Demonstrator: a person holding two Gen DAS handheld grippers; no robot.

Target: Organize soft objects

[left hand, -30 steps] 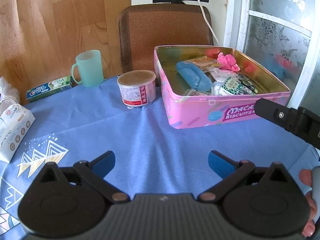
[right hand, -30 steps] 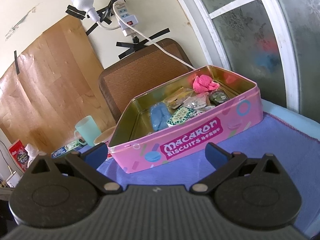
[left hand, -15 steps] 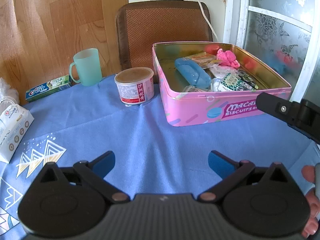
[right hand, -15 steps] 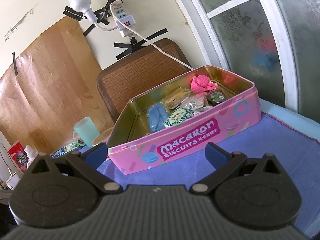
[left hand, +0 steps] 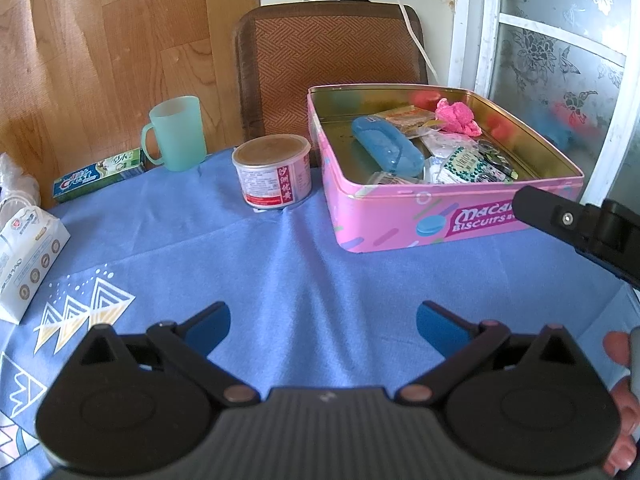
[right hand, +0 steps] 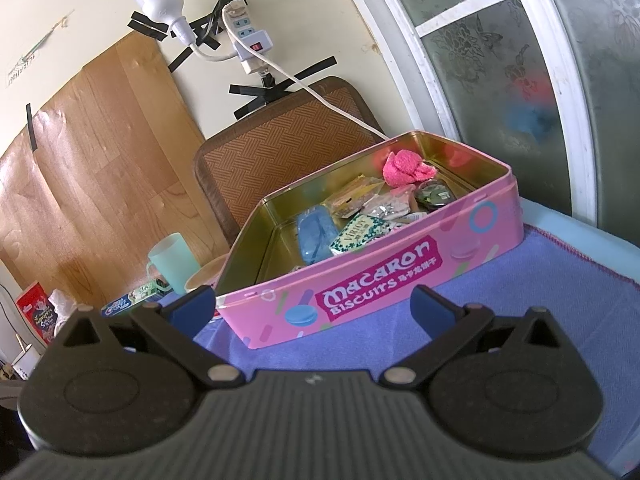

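A: At twelve o'clock from the right gripper point(right hand: 310, 306), the pink tin point(right hand: 400, 292) sits on the blue cloth point(right hand: 540, 300), its long printed wall facing the spread, empty fingers.

B: And room around it?

A: Bare cloth lies between the left gripper point(left hand: 322, 322), fingers also spread and holding nothing, and the tin at about one o'clock. The round tub point(left hand: 276, 174) stands just beside the tin's left wall.

B: The soft things?

A: Inside the tin: a pink cloth wad point(right hand: 404, 168) at the far end, a blue pouch point(right hand: 316, 236) nearer, packets between.

B: What does only one view show?

A: The left wrist view alone shows the tissue pack point(left hand: 28, 252) at nine o'clock. The right wrist view alone shows the cloth's stitched edge point(right hand: 576, 256) past the tin.
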